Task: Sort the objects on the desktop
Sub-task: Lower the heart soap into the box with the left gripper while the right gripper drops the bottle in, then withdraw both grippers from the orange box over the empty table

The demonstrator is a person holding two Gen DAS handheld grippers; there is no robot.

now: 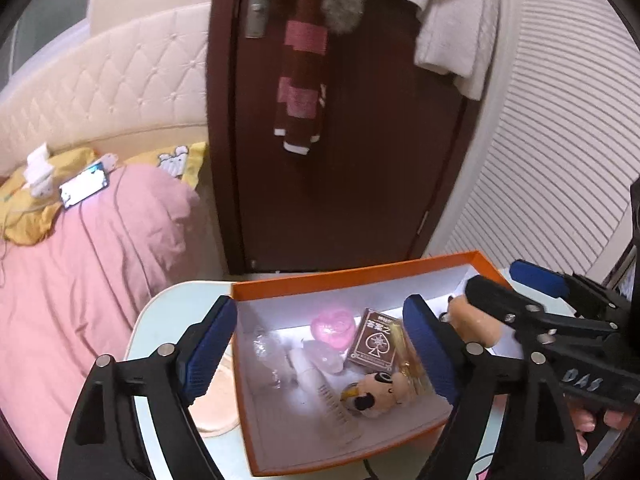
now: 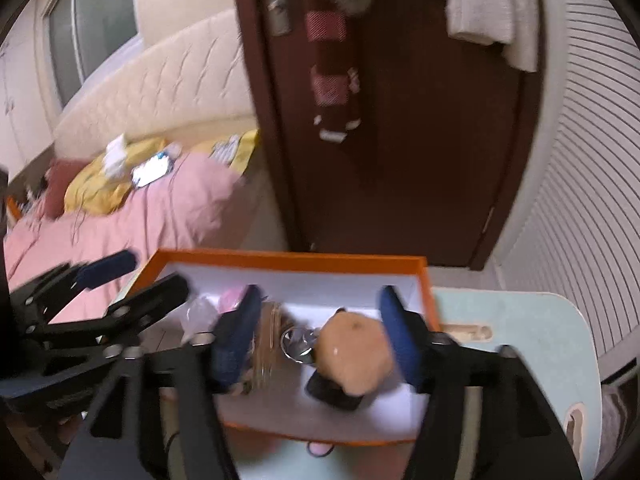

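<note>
Both my left gripper (image 1: 320, 344) and right gripper (image 2: 316, 334) stood open, empty; the brown plush toy (image 2: 354, 354) looked soft, light, best pinched across its body.

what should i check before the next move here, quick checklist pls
1. Left tool open, nothing between its pads: ok.
2. Right tool open, pads not pressing the brown plush toy between them: ok.
3. Brown plush toy inside the orange box: ok.
4. Card deck, pink heart and panda plush inside the box: ok.
5. The two tools apart, not touching: ok.
6. Anything left to sort on the desk: cannot tell, much of it is hidden.
</note>
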